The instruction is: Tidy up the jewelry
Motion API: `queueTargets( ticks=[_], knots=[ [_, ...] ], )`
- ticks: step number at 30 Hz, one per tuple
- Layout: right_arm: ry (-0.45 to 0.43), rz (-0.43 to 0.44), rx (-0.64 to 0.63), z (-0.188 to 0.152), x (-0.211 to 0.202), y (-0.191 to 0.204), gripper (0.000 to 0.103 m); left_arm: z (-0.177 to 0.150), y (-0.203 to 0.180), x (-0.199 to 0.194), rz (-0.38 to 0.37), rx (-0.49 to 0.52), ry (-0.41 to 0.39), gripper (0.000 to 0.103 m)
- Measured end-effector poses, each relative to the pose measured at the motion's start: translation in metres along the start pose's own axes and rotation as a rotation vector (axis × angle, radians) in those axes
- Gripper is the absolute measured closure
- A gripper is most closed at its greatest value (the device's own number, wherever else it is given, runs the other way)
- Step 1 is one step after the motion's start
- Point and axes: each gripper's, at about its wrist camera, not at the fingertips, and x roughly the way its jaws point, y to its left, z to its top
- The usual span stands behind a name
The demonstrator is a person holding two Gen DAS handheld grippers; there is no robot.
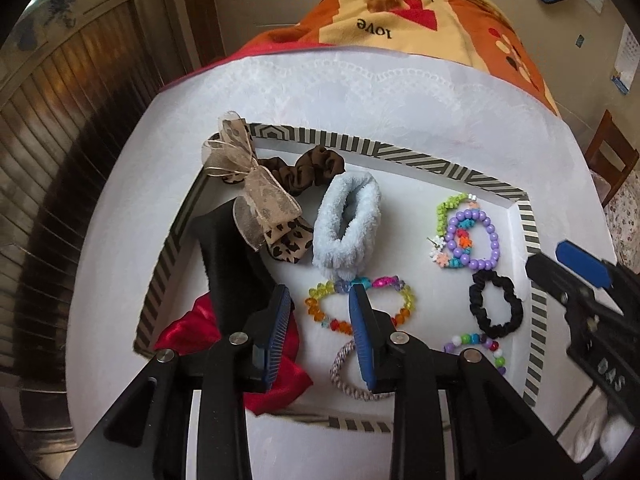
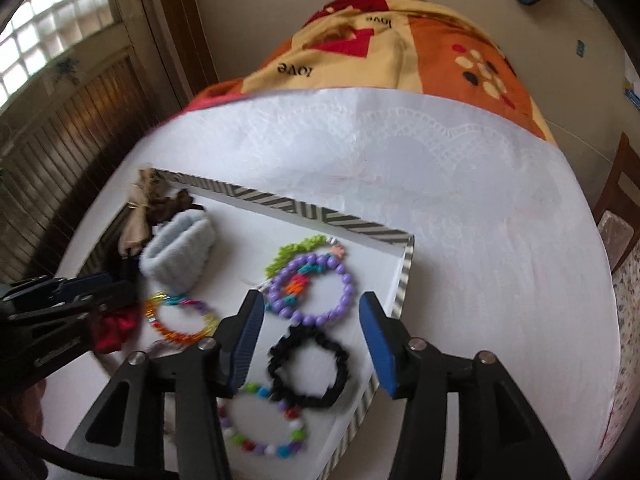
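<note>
Both grippers are held over the tray [image 1: 532,224], jaws spread and nothing gripped.

The left gripper [image 1: 320,300] is seen parted above the rainbow bracelet [image 1: 404,300], with one blue pad over the bracelet's near edge; whether anything is touched cannot be told. The right gripper [image 2: 312,312] is spread wide over the black scrunchie [image 2: 308,368], which lies between the purple bracelet [image 2: 344,288] and a mixed bead bracelet [image 2: 260,428]. The jewelry is laid inside the striped tray on the white cloth [image 1: 360,92]: a blue fluffy band [image 1: 348,224] mid-tray, a brown scrunchie [image 1: 316,168] and leopard bow [image 1: 256,192] toward the far left corner, red satin [image 1: 188,328] at the near left, a green bracelet [image 1: 448,208] just beside the purple one.
</note>
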Motion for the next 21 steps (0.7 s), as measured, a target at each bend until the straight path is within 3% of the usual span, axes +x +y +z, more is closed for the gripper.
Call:
queueTargets(
  ticks=[8,13,21],
  knots=[
    [-0.027,-0.011,0.069,-0.025,-0.030,0.021,0.046,-0.018,0.005,-0.031,-0.014,-0.002,-0.045,0.091],
    [-0.074,-0.005,0.115,-0.040,-0.054,0.037,0.046,-0.036,0.008,-0.055,0.019,0.019,-0.094,0.091],
    [-0.107,-0.018,0.119,-0.058,-0.085,0.058,0.037,-0.060,0.019,-0.085,0.031,0.039,-0.153,0.091]
  ],
)
